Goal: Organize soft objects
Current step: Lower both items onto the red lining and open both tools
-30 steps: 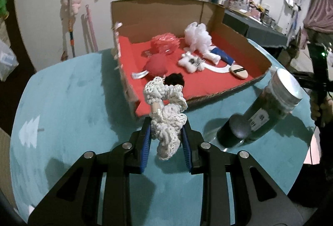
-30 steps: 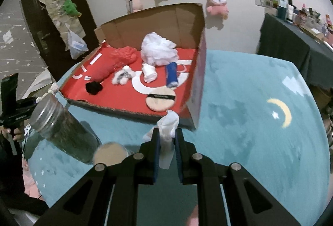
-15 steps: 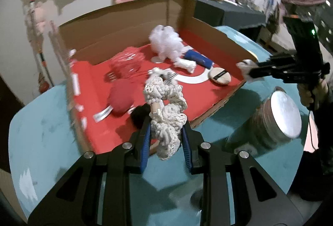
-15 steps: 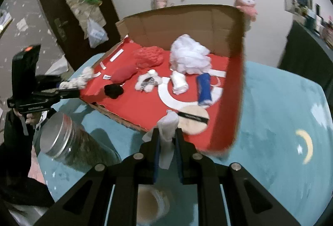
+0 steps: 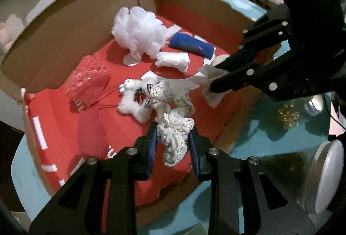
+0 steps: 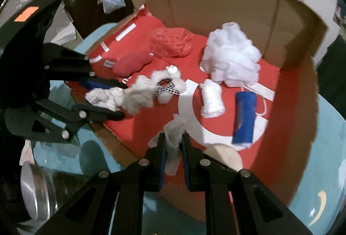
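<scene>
Holding a crocheted scrunchie (image 5: 173,126) in my left gripper (image 5: 173,144) and a white tissue (image 6: 174,133) in my right gripper (image 6: 174,146), I hover over the cardboard box (image 6: 216,7). Both pairs of fingers sit narrow on their loads. Releasing together risks collision, since the grippers crowd close.

— Where does your left wrist camera sit?
— Behind the left gripper (image 5: 173,144), close above the cardboard box (image 5: 64,40), facing its back wall, with the right gripper (image 5: 210,85) crossing from your right.
— And your right wrist camera?
— Behind the right gripper, equally close, facing the same box with the left gripper at left. Both views share the white bath pouf (image 5: 138,33) and blue roll (image 6: 244,118).
</scene>
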### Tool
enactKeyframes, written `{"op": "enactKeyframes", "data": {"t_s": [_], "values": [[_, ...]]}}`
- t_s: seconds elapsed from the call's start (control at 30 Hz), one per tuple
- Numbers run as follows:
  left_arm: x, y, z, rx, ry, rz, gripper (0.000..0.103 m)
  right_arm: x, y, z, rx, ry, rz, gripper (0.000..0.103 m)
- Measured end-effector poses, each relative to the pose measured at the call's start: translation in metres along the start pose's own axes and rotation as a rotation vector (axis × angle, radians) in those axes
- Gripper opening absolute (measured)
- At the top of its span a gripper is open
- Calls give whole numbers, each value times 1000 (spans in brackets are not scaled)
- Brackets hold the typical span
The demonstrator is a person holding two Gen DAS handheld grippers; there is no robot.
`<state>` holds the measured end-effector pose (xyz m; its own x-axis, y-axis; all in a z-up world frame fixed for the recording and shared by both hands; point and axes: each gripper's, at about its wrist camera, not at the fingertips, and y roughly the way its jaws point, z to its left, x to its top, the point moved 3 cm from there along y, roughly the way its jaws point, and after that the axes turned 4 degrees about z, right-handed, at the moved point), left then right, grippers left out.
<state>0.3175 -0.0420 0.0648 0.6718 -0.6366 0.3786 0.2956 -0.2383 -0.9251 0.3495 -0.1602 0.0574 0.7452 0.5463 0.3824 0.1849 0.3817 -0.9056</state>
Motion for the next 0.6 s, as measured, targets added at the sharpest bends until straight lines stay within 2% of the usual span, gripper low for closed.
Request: {"op": "enactKeyframes", "data": {"t_s": [0.2,0.6], "values": [[8,23,2,9,20,70,26,7,17,-1,-5,-15,70,15],[11,34,1,20,33,91,27,8,29,-4,-31,-21,106,17]]}}
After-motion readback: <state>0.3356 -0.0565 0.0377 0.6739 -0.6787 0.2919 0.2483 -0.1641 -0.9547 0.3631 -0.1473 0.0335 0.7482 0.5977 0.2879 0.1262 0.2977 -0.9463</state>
